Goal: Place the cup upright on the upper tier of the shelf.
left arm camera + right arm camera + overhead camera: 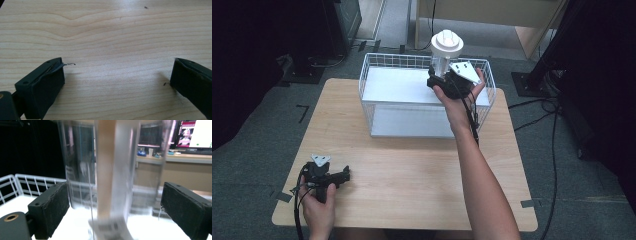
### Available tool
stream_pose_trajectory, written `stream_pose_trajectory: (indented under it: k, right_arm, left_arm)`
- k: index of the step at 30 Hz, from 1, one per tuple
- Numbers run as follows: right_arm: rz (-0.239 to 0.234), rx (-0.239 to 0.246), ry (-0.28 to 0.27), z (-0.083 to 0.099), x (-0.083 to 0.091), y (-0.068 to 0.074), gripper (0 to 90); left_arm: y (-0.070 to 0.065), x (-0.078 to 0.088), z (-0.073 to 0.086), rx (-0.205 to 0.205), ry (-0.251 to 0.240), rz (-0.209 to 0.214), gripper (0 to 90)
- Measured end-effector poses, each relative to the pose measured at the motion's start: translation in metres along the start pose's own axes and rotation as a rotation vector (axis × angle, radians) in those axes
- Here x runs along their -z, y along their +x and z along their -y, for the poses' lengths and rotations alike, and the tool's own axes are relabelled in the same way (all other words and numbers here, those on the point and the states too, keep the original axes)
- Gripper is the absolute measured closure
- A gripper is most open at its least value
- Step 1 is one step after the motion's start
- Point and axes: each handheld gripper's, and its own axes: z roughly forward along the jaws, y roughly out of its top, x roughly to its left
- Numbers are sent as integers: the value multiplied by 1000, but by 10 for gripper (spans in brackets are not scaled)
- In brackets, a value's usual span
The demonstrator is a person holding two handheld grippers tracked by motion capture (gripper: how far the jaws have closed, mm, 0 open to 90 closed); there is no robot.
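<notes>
A clear plastic container (440, 62) with a white round lid (447, 44) stands upright in the far right part of a white wire basket (397, 55). My right gripper (435, 77) reaches into the basket at the container's lower body. In the right gripper view the blurred container (112, 170) stands between the two black pads (52, 207), which sit right beside its walls without visibly pressing on them. My left gripper (344, 176) lies on the wooden table (412, 175) at the near left, its jaws wide apart over bare wood (117, 75).
The basket has a white liner and takes up the far middle of the table. Its wire rim (30, 181) runs behind the container. Dark stands and cables (542, 105) surround the table on the grey carpet. A desk with a monitor (192, 135) is far behind.
</notes>
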Motion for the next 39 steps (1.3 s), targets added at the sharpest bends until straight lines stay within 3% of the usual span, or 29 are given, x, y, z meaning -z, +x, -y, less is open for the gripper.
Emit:
stream_pose_trajectory:
  k: [10,27,34,39]
  right_arm:
    - [-29,17,20,30,26,-8,82]
    - [-82,66,32,58,70,-7,82]
    - [-69,120,43,73,85,-11,82]
    - [-61,95,69,90,96,-18,82]
  left_arm:
    - [0,0,0,-4,0,-1,0]
    - [0,0,0,-3,0,-1,0]
    - [0,0,0,-3,2,-1,0]
    - [0,0,0,-2,0,-1,0]
